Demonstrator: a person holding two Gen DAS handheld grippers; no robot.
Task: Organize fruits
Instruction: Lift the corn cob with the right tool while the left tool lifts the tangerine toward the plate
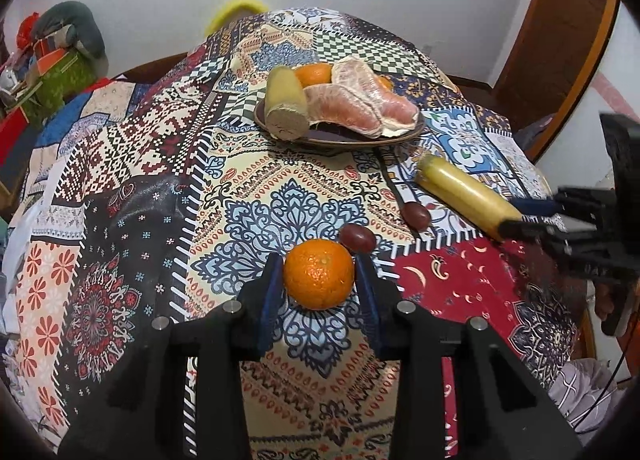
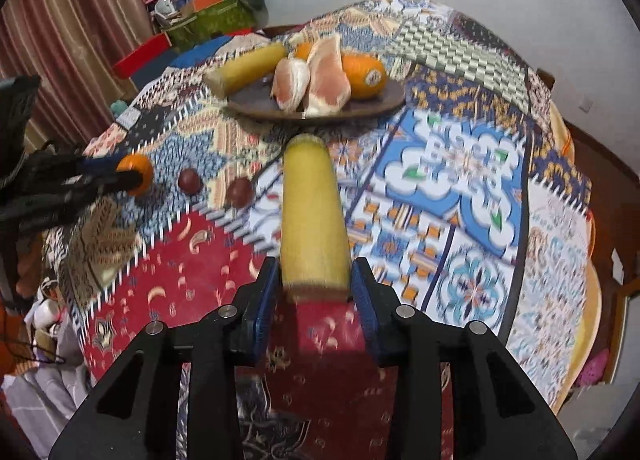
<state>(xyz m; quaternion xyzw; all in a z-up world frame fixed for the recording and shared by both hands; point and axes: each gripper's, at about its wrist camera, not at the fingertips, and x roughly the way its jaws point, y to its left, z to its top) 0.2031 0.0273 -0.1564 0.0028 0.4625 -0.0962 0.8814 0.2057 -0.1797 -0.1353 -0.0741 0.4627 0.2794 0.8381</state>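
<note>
Our left tool [image 1: 319, 274] grips an orange [image 1: 319, 274]; our right tool [image 2: 315, 274] clamps a yellow stalk [image 2: 310, 212] by its near end. The plate [image 2: 256, 108] lies straight ahead toward the bench's far edge (the stalk's long axis points at it), nearer the right tool.

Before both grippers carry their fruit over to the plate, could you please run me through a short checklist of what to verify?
1. Left gripper clamped on the round orange: ok.
2. Right gripper clamped on the long yellow peeled stalk: ok.
3. Free room on the dark brown oval plate: not ok, crowded.
4. Two small dark red fruits clear of both grips: ok.
5. Fruit lifted off the patterned tablecloth: cannot tell.
</note>
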